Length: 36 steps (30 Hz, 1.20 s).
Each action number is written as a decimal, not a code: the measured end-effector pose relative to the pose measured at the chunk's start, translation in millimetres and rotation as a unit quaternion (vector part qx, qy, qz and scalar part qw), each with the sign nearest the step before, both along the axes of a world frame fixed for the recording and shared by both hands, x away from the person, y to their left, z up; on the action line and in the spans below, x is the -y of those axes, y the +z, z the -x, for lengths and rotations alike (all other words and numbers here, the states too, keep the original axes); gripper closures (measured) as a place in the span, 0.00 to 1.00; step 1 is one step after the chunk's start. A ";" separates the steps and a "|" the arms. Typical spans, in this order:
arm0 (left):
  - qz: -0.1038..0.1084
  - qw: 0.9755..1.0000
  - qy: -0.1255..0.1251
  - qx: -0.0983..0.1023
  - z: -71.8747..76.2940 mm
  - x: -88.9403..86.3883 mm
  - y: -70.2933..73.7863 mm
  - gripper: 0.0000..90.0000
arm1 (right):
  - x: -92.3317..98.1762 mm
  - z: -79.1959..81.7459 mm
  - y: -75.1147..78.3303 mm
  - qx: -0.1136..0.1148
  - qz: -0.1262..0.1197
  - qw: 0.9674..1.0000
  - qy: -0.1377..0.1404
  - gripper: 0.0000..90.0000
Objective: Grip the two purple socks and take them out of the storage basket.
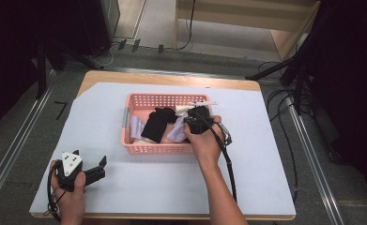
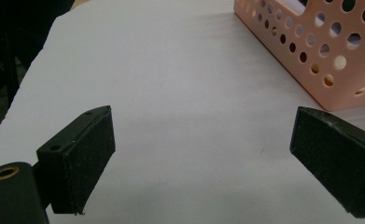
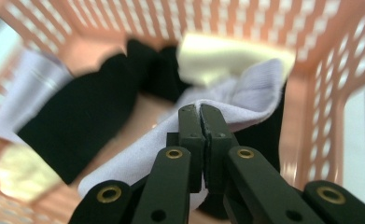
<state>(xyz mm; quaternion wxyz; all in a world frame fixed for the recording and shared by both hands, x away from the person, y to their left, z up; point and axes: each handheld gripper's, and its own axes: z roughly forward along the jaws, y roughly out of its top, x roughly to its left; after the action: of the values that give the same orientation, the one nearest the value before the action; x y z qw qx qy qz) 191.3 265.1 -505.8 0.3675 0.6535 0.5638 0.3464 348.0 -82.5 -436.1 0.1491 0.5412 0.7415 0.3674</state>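
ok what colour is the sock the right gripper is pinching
Pale lilac sock, clearest in the right gripper view.

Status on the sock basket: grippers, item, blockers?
Right hand-held gripper shut on lavender sock inside pink basket. Left hand-held gripper open, on the table. Black sock lies beside; nothing blocking.

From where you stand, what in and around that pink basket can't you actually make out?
- Basket floor: in the high view, covered by socks and the right hand.
- Right gripper, shut on the lilac sock: its pads are buried in the cloth's fold.
- Black sock and white sock: blurred in the right gripper view.
- Basket in the left gripper view: cut off by the edge beyond the open left gripper.
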 end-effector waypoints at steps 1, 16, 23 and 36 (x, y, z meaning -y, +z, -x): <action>0.000 1.000 0.000 0.000 0.0 0.1 0.0 0.08 | 1.0 0.6 1.5 0.014 -0.001 1.000 0.001 0.99; 0.001 1.000 0.000 -0.001 -0.1 -0.4 0.2 0.08 | 14.6 12.5 20.4 0.233 -0.043 0.971 0.002 0.99; 0.001 1.000 0.000 -0.001 -0.1 -0.4 0.2 0.08 | 25.4 17.6 30.7 0.300 -0.061 0.952 -0.006 0.99; 0.001 1.000 0.000 0.000 -0.2 -0.4 0.1 0.08 | 60.6 27.1 49.4 0.354 -0.066 0.932 -0.052 0.99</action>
<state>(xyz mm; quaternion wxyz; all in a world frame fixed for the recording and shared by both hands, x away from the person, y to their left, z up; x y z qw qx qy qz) 191.5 265.5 -505.8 0.3679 0.6533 0.5641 0.3460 320.9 -143.1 -386.8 0.3847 0.4227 0.5855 0.5748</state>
